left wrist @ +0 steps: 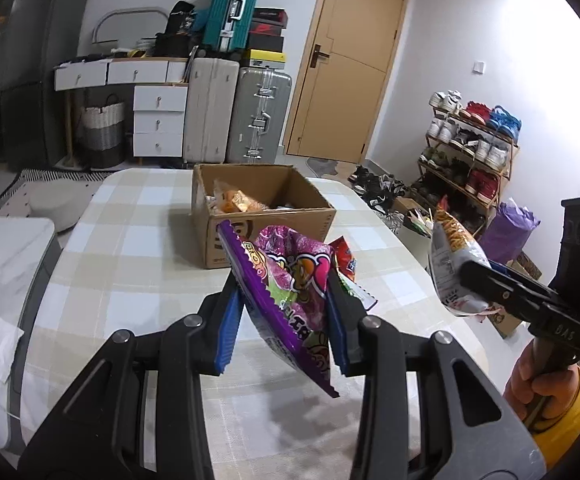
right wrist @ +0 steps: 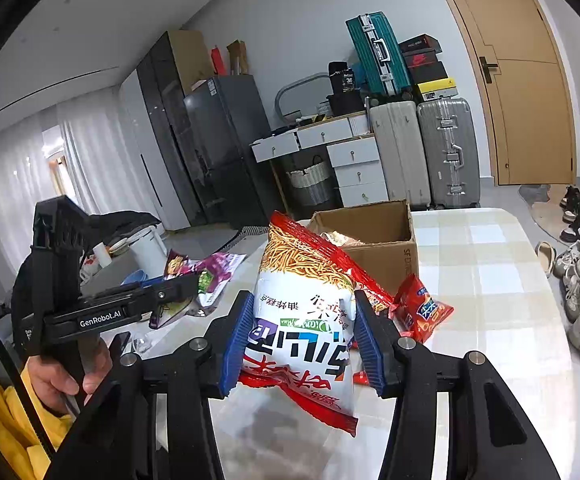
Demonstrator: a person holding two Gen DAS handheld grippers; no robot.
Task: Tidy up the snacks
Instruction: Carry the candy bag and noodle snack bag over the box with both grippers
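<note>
Fingers of the left gripper clench a crinkled purple-and-pink snack packet; the right gripper clamps a red-and-white bag of fried sticks. At twelve o'clock, an open "SF"-printed cardboard box stands on the checked bench. "GenRobot.AI" marks the left gripper.

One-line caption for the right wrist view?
Right gripper holds a red-and-white snack bag above the checked table, cardboard box behind.

the left gripper clamps a purple snack bag above the checked table, the open cardboard box beyond, while the right gripper grips a white-and-red chip bag at right
</note>
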